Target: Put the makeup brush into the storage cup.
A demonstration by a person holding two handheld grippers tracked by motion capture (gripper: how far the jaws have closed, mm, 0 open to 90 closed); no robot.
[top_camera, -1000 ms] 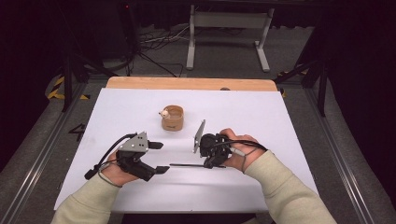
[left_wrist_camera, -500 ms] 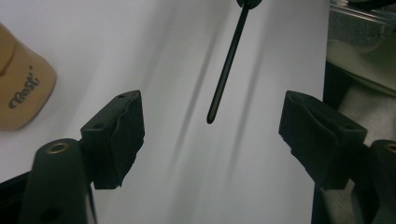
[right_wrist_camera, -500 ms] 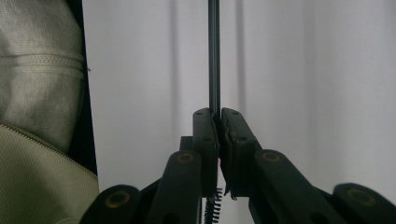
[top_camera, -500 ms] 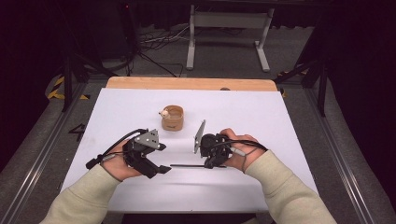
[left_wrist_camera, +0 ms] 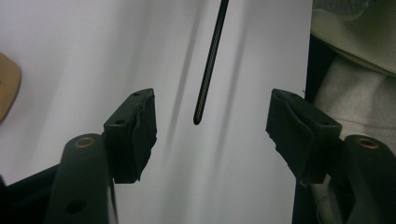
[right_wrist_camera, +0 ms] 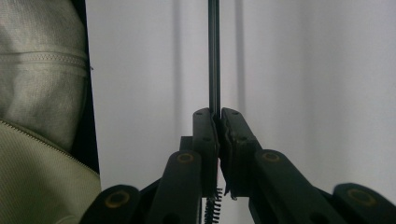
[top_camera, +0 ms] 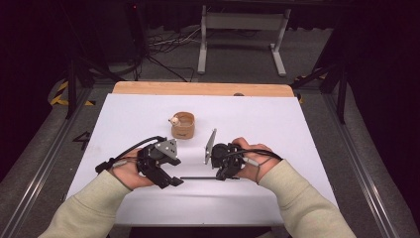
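A thin black rod (top_camera: 198,177) lies level just above the white table (top_camera: 297,129). My right gripper (top_camera: 219,174) is shut on one end of it, and in the right gripper view the rod (right_wrist_camera: 214,56) runs straight out from the closed jaws (right_wrist_camera: 218,114). My left gripper (top_camera: 174,172) faces the rod's free end. In the left gripper view the rod's tip (left_wrist_camera: 198,119) sits between the open jaws (left_wrist_camera: 212,116), touching neither pad. These jaws have just been closing.
A short wooden ring (top_camera: 183,126) with a small pale piece at its rim stands behind the grippers, mid-table; its edge (left_wrist_camera: 7,88) shows at the left of the left gripper view. A grey plate (top_camera: 211,146) stands up on the right gripper. A sleeve (right_wrist_camera: 42,93) lies beside the table's front edge.
My left gripper has moved right toward the rod's free end and turned, and its jaws have narrowed. The right gripper and rod have stayed still.
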